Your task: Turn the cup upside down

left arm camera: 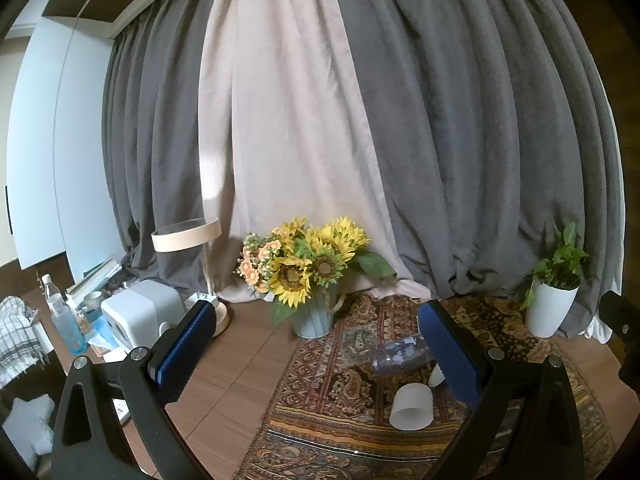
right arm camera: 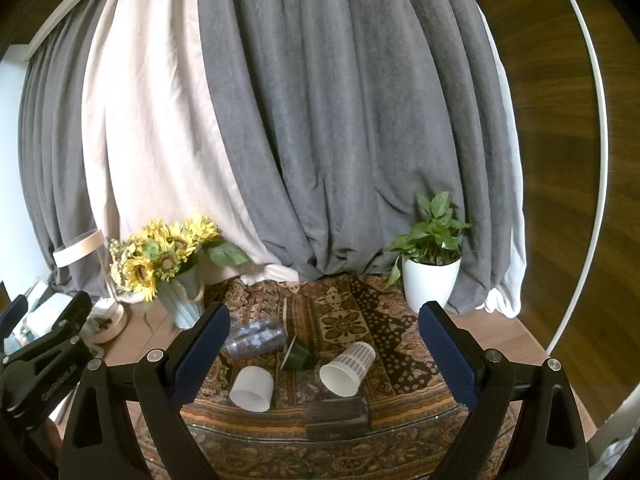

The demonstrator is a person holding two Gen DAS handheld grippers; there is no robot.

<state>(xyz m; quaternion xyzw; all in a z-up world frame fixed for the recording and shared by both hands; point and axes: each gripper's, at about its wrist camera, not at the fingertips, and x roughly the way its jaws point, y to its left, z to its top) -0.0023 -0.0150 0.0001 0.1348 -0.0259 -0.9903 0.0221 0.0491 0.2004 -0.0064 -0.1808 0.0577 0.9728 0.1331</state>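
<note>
Several cups lie on their sides on a patterned rug (right arm camera: 344, 312). A plain white cup (right arm camera: 253, 389) lies at the left, mouth toward me; it also shows in the left wrist view (left arm camera: 412, 406). A checked paper cup (right arm camera: 347, 367), a small dark green cup (right arm camera: 297, 356) and a clear plastic cup (right arm camera: 256, 338) lie near it. A clear square glass (right arm camera: 338, 419) lies in front. My right gripper (right arm camera: 324, 354) is open above the cups. My left gripper (left arm camera: 318, 346) is open, left of the clear cup (left arm camera: 400, 356).
A sunflower vase (right arm camera: 182, 300) stands at the back left, a potted plant (right arm camera: 430, 284) at the back right. Curtains hang behind. A lamp (left arm camera: 188, 236), a white box (left arm camera: 138, 316) and a water bottle (left arm camera: 60, 312) stand on the wooden table (left arm camera: 240, 372) at the left.
</note>
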